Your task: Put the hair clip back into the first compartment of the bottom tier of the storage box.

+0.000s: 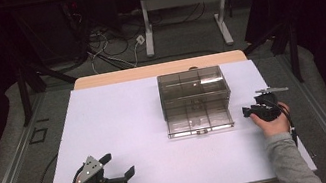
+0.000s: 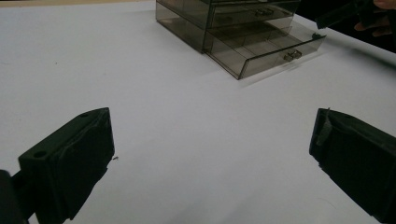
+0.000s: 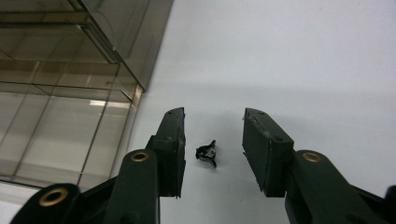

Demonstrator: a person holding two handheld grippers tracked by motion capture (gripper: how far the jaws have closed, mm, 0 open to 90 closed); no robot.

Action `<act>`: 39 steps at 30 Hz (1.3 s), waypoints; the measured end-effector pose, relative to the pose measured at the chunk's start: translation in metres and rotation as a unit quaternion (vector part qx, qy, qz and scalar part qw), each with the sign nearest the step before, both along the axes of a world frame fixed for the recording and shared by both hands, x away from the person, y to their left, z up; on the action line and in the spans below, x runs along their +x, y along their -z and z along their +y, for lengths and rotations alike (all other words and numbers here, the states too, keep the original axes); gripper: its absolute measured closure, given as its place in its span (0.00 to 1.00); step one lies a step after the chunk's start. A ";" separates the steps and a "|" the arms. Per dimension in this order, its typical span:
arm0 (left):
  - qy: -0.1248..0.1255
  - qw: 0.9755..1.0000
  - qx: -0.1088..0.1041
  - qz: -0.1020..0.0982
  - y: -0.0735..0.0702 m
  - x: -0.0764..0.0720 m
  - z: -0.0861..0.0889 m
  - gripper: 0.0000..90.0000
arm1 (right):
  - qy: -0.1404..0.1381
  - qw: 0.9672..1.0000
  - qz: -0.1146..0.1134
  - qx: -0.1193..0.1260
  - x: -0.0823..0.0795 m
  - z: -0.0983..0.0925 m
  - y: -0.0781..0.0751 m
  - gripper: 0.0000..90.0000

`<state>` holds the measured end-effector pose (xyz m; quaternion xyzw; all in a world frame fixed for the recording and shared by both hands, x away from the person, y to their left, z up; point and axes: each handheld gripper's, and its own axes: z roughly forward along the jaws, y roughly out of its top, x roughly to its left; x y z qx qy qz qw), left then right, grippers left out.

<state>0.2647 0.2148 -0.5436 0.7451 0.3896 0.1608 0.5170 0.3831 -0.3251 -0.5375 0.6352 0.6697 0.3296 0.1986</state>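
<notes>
Right gripper (image 3: 212, 140), jaws partly open and empty, straddling small black metal clip (image 3: 207, 153), lower centre: lower squarely, close gently beside smoky transparent plastic drawer box (image 3: 65, 93). Left gripper (image 2: 210, 158) wide open, empty.

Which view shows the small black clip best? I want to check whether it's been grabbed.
The right gripper view: the small black clip lies on the white table between the open right claw, untouched. The high view has that claw beside the drawer box, the clip too small to tell.
</notes>
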 end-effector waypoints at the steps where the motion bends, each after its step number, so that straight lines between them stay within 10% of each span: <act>1: -0.001 1.000 -0.001 0.002 0.000 0.000 0.000 0.00 | 0.001 1.000 0.004 -0.003 0.001 0.000 0.001 0.66; 39: -0.008 1.000 0.004 0.006 0.002 -0.002 0.000 0.00 | -0.012 0.999 0.039 0.000 0.007 0.005 0.010 0.88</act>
